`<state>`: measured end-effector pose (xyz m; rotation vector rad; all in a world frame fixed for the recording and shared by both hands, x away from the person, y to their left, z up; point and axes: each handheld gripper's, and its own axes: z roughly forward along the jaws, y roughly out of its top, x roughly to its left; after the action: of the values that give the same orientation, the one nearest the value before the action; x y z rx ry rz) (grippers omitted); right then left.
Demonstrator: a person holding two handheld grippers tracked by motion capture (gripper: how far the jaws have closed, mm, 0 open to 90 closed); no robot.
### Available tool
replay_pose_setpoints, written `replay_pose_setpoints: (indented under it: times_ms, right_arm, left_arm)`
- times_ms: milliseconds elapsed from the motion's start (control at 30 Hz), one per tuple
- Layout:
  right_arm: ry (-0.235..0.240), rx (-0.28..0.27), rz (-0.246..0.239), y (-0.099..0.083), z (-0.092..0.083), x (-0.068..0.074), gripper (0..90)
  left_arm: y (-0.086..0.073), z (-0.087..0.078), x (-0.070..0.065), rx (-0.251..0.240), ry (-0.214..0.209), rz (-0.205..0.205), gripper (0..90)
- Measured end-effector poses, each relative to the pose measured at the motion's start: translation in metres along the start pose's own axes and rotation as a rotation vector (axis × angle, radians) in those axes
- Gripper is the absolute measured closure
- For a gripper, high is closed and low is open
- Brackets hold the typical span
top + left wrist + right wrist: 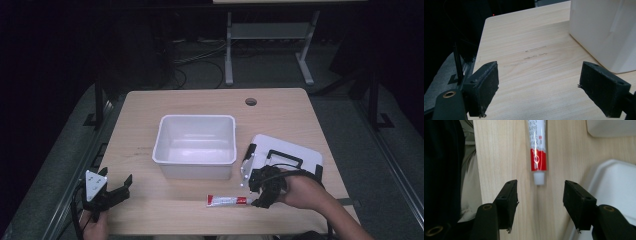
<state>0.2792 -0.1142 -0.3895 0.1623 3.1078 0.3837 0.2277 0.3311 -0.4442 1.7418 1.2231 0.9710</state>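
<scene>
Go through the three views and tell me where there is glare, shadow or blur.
High view: the table is lit evenly, the room beyond is almost black, and the picture is soft overall. Left gripper view: the white tub is bright and nearly featureless. Right gripper view: a streak of glare runs down the tube, whose print is blurred.

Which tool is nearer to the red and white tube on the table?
Right. The right tool sits open just off the tube cap end; the left tool waits far across the table's near-left corner.
</scene>
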Motion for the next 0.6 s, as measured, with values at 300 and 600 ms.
replay_pose_setpoints:
  times_ms: [300, 600]
  right_arm:
    - [0.021, 0.009, -0.047, 0.019, 0.013, 0.001, 46.4]
    - [0.037, 0.028, -0.074, 0.032, 0.025, 0.001, 49.0]
  left_arm:
    - [0.0, 0.0, 0.001, -0.002, 0.0, -0.002, 15.0]
    - [0.0, 0.0, 0.001, -0.004, 0.002, -0.001, 15.0]
